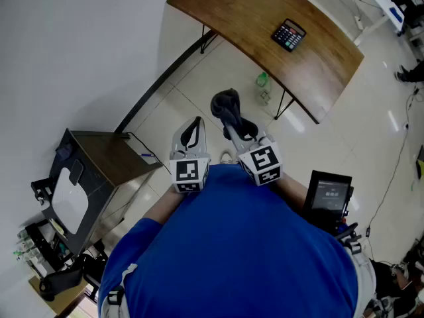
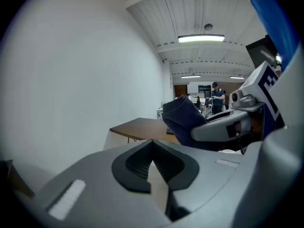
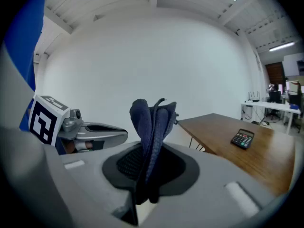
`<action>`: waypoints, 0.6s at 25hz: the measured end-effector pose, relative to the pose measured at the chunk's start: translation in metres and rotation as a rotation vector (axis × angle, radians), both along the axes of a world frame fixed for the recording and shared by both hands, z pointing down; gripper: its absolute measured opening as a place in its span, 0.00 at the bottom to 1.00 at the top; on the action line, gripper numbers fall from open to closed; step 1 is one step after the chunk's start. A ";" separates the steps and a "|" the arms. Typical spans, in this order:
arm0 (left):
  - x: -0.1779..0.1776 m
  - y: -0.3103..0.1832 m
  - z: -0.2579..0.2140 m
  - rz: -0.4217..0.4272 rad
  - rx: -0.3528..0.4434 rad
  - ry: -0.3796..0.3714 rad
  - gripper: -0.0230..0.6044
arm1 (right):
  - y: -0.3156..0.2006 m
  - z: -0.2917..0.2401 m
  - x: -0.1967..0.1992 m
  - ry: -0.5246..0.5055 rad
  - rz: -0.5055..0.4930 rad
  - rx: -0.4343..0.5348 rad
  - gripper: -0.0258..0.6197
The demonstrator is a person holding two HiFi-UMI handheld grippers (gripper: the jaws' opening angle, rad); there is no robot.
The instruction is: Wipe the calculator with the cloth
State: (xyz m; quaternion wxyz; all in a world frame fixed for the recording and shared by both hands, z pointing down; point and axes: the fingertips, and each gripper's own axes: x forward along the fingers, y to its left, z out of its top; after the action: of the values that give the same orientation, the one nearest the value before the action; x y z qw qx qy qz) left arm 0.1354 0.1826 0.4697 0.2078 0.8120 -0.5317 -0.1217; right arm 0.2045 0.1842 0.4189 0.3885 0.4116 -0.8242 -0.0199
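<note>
Wiping has not begun: the calculator (image 1: 289, 35) lies on the wooden surface (image 1: 245, 15), well apart from both tools. The right hand-held gripper (image 1: 233, 119) is clamped on the folded dark cloth (image 3: 152, 122); the left hand-held gripper (image 1: 192, 132) has its jaws together, empty. Only the head view shows the floor between person and surface; the right gripper view shows the grip itself.

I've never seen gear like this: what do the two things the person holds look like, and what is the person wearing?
The left tool and right tool each have a smooth light-grey shell tapering to two jaws lined with black ribbed pads. At the back of each sits a white cube printed with black square markers. The person wears a blue top.
</note>
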 end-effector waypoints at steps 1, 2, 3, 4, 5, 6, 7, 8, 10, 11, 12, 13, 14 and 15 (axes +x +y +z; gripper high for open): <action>-0.005 0.000 0.005 -0.008 -0.003 0.000 0.05 | 0.000 0.004 -0.006 0.001 -0.009 -0.005 0.15; -0.010 -0.001 0.009 -0.015 -0.007 0.000 0.05 | -0.001 0.009 -0.011 0.002 -0.017 -0.010 0.15; -0.015 -0.001 0.014 -0.022 -0.011 -0.001 0.05 | -0.002 0.013 -0.017 0.002 -0.024 -0.015 0.15; -0.020 -0.001 0.019 -0.028 -0.016 -0.001 0.05 | -0.003 0.017 -0.022 0.001 -0.030 -0.019 0.15; -0.024 -0.002 0.024 -0.035 -0.022 -0.001 0.05 | -0.004 0.022 -0.026 0.001 -0.035 -0.023 0.15; -0.029 -0.002 0.028 -0.042 -0.027 -0.001 0.05 | -0.005 0.025 -0.030 0.003 -0.039 -0.026 0.15; -0.034 -0.002 0.031 -0.049 -0.033 0.001 0.05 | -0.006 0.029 -0.034 0.006 -0.044 -0.032 0.15; -0.038 -0.002 0.035 -0.057 -0.039 0.005 0.05 | -0.006 0.033 -0.038 0.009 -0.049 -0.039 0.15; -0.046 0.000 0.041 -0.071 -0.050 0.014 0.05 | -0.006 0.039 -0.047 0.014 -0.062 -0.050 0.15; -0.050 0.001 0.044 -0.077 -0.054 0.018 0.05 | -0.006 0.041 -0.051 0.016 -0.068 -0.053 0.15; -0.053 0.001 0.046 -0.082 -0.056 0.022 0.05 | -0.008 0.042 -0.055 0.018 -0.072 -0.053 0.15; -0.055 0.000 0.048 -0.087 -0.059 0.024 0.05 | -0.010 0.043 -0.059 0.020 -0.075 -0.051 0.15; -0.058 -0.001 0.050 -0.092 -0.063 0.028 0.05 | -0.012 0.044 -0.062 0.022 -0.079 -0.051 0.15; -0.059 -0.003 0.052 -0.096 -0.068 0.033 0.05 | -0.014 0.045 -0.063 0.025 -0.084 -0.053 0.15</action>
State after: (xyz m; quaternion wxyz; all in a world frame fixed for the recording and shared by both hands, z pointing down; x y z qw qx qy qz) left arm 0.0762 0.1798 0.5218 0.2378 0.7759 -0.5704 -0.1266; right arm 0.1417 0.1701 0.4644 0.4086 0.3660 -0.8359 -0.0196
